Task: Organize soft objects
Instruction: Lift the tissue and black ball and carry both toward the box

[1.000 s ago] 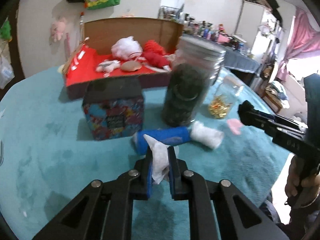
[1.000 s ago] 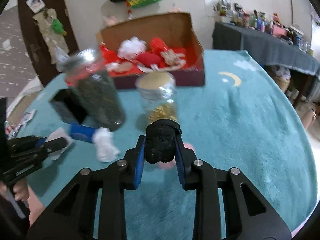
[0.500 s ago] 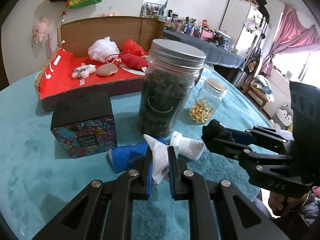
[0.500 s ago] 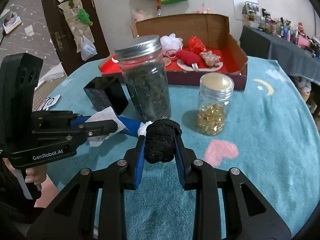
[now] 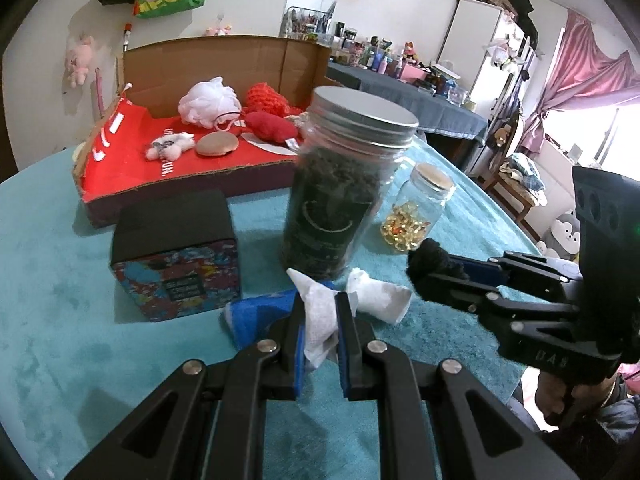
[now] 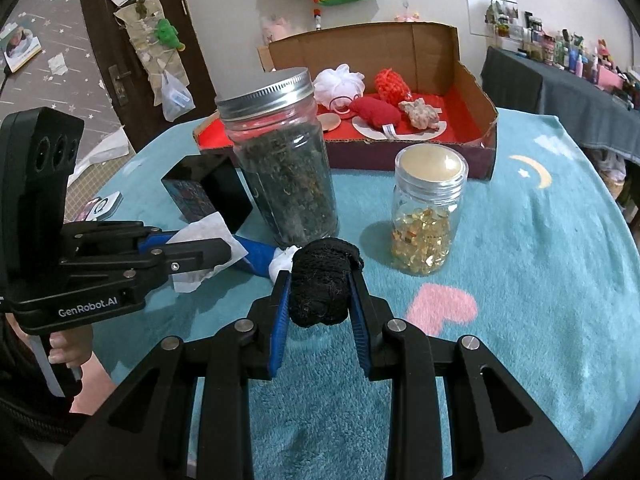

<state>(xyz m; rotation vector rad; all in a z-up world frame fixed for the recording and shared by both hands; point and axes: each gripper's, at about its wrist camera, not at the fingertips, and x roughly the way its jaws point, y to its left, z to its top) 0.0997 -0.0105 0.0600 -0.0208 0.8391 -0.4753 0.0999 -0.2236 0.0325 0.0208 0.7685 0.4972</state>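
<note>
My left gripper (image 5: 319, 304) is shut on a crumpled white tissue (image 5: 318, 318), held just above the teal cloth in front of the big jar. My right gripper (image 6: 319, 280) is shut on a black woolly ball (image 6: 320, 284). Each gripper shows in the other's view: the right one (image 5: 420, 264) at the right with its black ball, the left one (image 6: 224, 246) at the left with the tissue (image 6: 208, 236). A blue and white rolled cloth (image 5: 256, 312) lies on the table under both. At the back, the open cardboard box (image 6: 476, 92) holds a white pouf (image 5: 208, 102), red soft items (image 5: 272, 124) and small plush pieces.
A tall jar of dark leaves (image 5: 340, 184) and a small jar of golden capsules (image 6: 428, 216) stand between the grippers and the box. A black-topped patterned box (image 5: 176, 252) sits at the left. A round table under teal cloth (image 6: 540, 280); its edge curves close on both sides.
The left wrist view has swung so the jar and box sit closer to centre. The right gripper with the black ball has come in beside the left one. Both grips are unchanged.
</note>
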